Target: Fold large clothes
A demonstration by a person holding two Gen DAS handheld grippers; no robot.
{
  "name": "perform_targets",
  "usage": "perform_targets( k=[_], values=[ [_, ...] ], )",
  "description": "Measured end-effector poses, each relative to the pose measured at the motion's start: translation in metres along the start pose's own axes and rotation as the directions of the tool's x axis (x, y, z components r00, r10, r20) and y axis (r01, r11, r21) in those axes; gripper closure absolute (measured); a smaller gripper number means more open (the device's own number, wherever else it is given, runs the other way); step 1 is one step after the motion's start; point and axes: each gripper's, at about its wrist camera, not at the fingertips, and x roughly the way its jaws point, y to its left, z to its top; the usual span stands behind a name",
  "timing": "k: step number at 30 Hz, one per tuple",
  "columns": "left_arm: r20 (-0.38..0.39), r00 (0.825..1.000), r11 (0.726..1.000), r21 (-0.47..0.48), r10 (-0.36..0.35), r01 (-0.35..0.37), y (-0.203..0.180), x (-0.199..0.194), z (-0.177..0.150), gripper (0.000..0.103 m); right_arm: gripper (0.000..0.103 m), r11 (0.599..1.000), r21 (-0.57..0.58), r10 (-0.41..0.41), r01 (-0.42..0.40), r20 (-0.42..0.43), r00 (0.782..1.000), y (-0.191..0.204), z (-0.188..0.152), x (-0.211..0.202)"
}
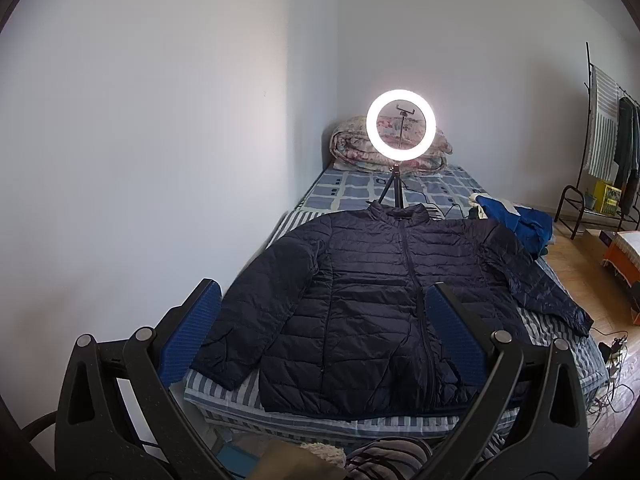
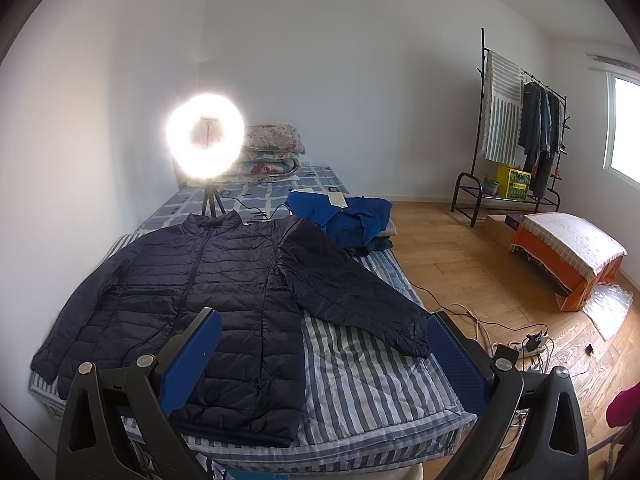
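Navy jacket (image 1: 372, 300) lay spread flat, zipped, front up at the bed's (image 2: 360, 380) near edge, apparently staged for folding; left gripper (image 1: 320, 332) and right gripper (image 2: 324, 356) hovered with fingers apart, empty.

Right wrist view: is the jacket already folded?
No, the jacket lies flat on the bed, zipped, both sleeves spread out.

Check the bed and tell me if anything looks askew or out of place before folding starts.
The navy puffer jacket lies flat and zipped, but one sleeve splays outward, its cuff at the mattress edge. A ring light on a tripod stands on the bed just behind the collar. Both grippers are open, holding nothing.
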Motion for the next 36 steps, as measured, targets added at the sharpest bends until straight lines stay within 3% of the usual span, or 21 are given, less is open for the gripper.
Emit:
perform_targets(
  k=[36],
  values=[
    [0.016,1.0,1.0,0.011,0.003,-0.004,-0.0067,-0.0085,-0.0082,0.0,0.0,1.0,-0.005,-0.019,0.019,0.002,1.0,-0.0012,0.0009,-0.0062]
  ],
)
